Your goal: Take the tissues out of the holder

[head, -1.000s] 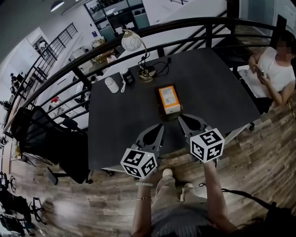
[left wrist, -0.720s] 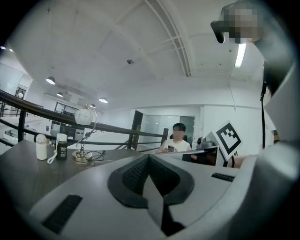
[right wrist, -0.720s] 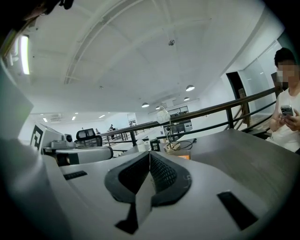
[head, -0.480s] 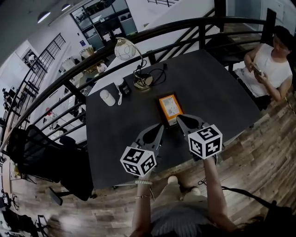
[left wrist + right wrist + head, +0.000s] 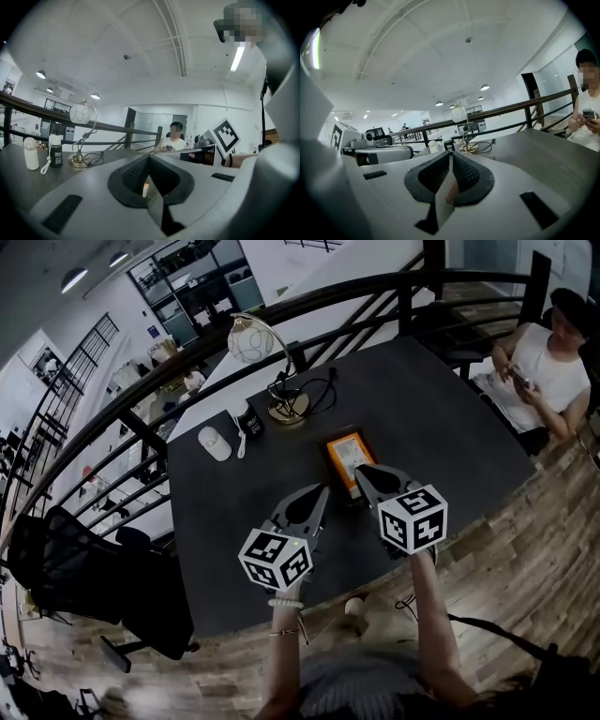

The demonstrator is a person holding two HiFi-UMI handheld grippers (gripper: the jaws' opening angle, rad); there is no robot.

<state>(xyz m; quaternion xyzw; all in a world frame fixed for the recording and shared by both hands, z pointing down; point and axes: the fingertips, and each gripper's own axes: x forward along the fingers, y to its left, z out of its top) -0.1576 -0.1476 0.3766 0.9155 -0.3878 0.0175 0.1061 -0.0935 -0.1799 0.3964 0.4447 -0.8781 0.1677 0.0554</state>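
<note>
The tissue holder (image 5: pixel 347 456), orange on top, lies flat near the middle of the dark table (image 5: pixel 441 418), and only the head view shows it; the right gripper (image 5: pixel 360 471) comes in from 6 o'clock with its tip over the holder's near end, though contact cannot be told; the left gripper (image 5: pixel 322 491) sits at the holder's 7 o'clock, just beside it; both claws are clenched on nothing, as the left gripper view (image 5: pixel 149 158) and the right gripper view (image 5: pixel 451 157) show the pads meeting at the tip; the left gripper view alone catches the other gripper's marker cube (image 5: pixel 226 136) at 3 o'clock; bare tabletop runs from the holder toward 3 and 9 o'clock, and the near edge passes under both cubes; at 11 o'clock, well apart, stand a lamp (image 5: pixel 281 399), a dark bottle (image 5: pixel 251 418) and a white bottle (image 5: pixel 214 442); a black railing (image 5: pixel 309 298) rims the far side; a seated person (image 5: pixel 548 371) is at 2 o'clock; the floor (image 5: pixel 525 549) is wood plank.
</note>
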